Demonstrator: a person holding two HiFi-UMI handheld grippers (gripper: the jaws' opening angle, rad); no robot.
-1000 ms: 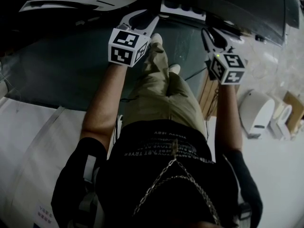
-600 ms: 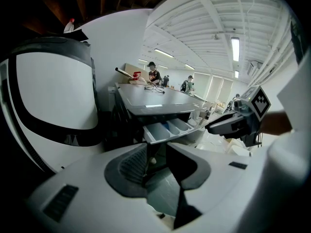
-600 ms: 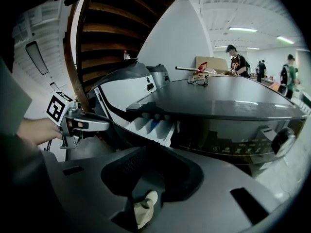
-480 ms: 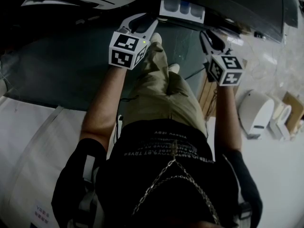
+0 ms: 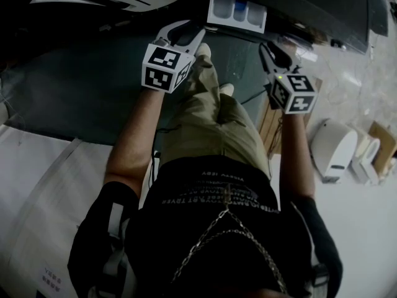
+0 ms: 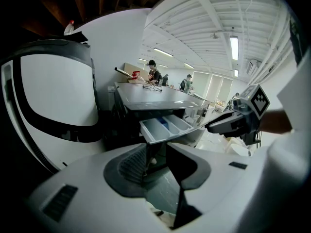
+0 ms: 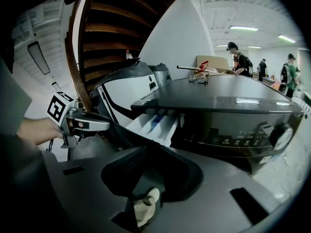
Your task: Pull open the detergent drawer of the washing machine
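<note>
A: Washing machine (image 5: pixel 310 5), all in the head view?
B: No, the top edge cuts it. The back of the detergent drawer (image 5: pixel 236 12) is hidden inside the machine.
A: Control panel (image 7: pixel 243 135) on the machine's front?
B: Labels too small to read. Clutter (image 7: pixel 197 77) on the machine's top, also too small.

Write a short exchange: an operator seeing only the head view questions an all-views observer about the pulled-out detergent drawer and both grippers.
Operator: Is the left gripper clamped on the detergent drawer?
Observer: No. The left gripper view shows its fingers apart, with nothing between them.
Operator: And the right gripper?
Observer: It is also open and empty. Its view shows a dial at the right end of the control panel.
</note>
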